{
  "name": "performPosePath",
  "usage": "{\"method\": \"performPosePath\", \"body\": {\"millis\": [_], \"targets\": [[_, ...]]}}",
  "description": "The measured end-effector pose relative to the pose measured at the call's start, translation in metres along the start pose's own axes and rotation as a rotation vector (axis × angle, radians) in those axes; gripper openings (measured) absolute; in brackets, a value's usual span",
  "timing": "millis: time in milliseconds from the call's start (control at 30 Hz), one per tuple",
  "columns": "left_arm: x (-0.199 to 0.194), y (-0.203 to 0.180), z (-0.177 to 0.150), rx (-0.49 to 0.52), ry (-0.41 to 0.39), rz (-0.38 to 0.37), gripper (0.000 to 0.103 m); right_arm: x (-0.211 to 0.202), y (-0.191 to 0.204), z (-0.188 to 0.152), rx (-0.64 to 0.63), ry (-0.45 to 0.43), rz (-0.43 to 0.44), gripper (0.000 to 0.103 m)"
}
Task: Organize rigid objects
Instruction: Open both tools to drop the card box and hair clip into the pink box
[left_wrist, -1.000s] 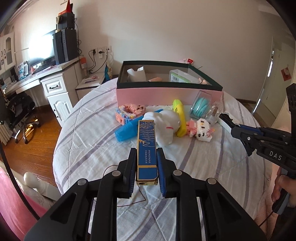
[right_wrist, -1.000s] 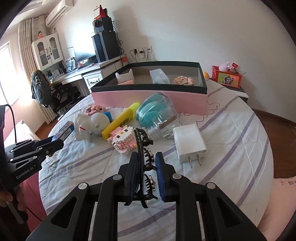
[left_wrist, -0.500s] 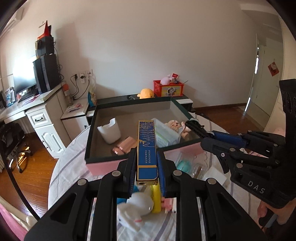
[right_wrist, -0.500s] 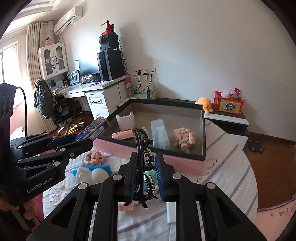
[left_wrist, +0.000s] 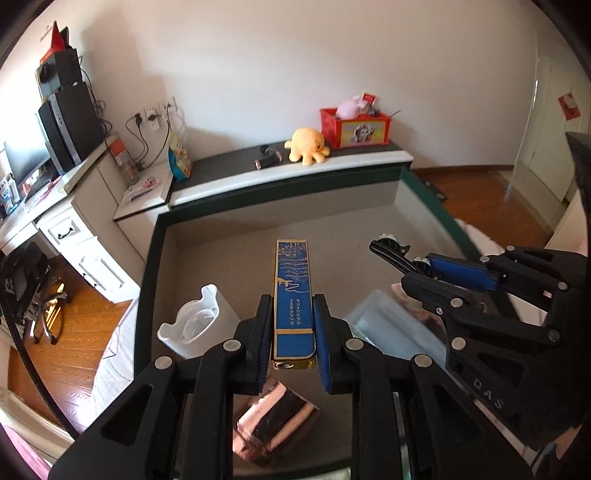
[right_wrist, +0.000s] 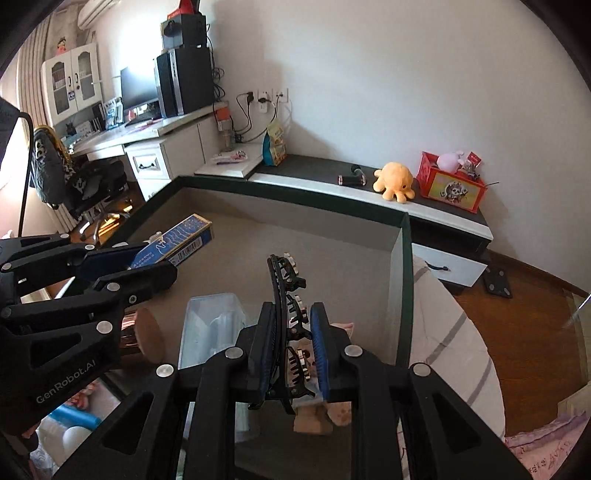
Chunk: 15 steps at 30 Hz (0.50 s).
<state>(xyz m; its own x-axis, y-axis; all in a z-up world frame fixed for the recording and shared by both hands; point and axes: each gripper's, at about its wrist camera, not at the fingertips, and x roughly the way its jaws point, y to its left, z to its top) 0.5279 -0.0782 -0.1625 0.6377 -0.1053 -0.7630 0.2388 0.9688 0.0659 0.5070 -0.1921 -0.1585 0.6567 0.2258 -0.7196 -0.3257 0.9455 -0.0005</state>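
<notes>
The blue box (left_wrist: 293, 295) sits clamped in my left gripper (left_wrist: 293, 332), the black hair clip (right_wrist: 290, 325) pinched tight in my right gripper (right_wrist: 291, 343). Both now hang over the storage box (left_wrist: 155, 258), its grey floor right under my fingers; a second ago they were above the bedspread with the box well ahead. Below me lie the white holder (left_wrist: 195, 325), a clear case (right_wrist: 212, 325) and a copper pack (left_wrist: 273, 421). Releasing comes next, I judge.

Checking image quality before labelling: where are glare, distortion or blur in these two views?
Left wrist view: glare on the rose-gold box, box rim bowed by the fisheye, blue box sharp. Right wrist view: black hair clip sharp, corners vignetted.
</notes>
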Motion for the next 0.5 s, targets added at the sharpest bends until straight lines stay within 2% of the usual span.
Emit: {"method": "performPosePath", "body": {"millis": [167,233,267,333,367,433,467,500], "targets": [[0.021,0.006,0.001,-0.029,0.039,0.013,0.022,0.013,0.001,0.004,0.013,0.014,0.028,0.021],[0.020,0.006,-0.002,-0.045,0.026,0.012,0.030,0.014,0.001,0.003,0.023,0.010,0.030,0.024],[0.017,0.006,-0.004,-0.052,0.018,0.009,0.040,0.012,0.001,0.002,0.030,0.005,0.031,0.028],[0.005,0.008,-0.009,-0.057,-0.009,0.026,0.045,0.007,0.000,0.001,0.046,-0.005,0.024,0.046],[-0.006,0.009,-0.011,-0.064,-0.031,0.029,0.049,0.001,0.000,0.000,0.056,-0.016,0.012,0.050],[-0.029,0.013,-0.021,-0.082,-0.082,0.040,0.060,-0.015,-0.001,-0.003,0.074,-0.041,0.002,0.066],[-0.043,0.015,-0.027,-0.085,-0.115,0.051,0.067,-0.024,-0.001,-0.003,0.082,-0.059,0.001,0.069],[-0.060,0.016,-0.034,-0.084,-0.150,0.068,0.078,-0.037,0.000,-0.005,0.093,-0.083,-0.004,0.080]]}}
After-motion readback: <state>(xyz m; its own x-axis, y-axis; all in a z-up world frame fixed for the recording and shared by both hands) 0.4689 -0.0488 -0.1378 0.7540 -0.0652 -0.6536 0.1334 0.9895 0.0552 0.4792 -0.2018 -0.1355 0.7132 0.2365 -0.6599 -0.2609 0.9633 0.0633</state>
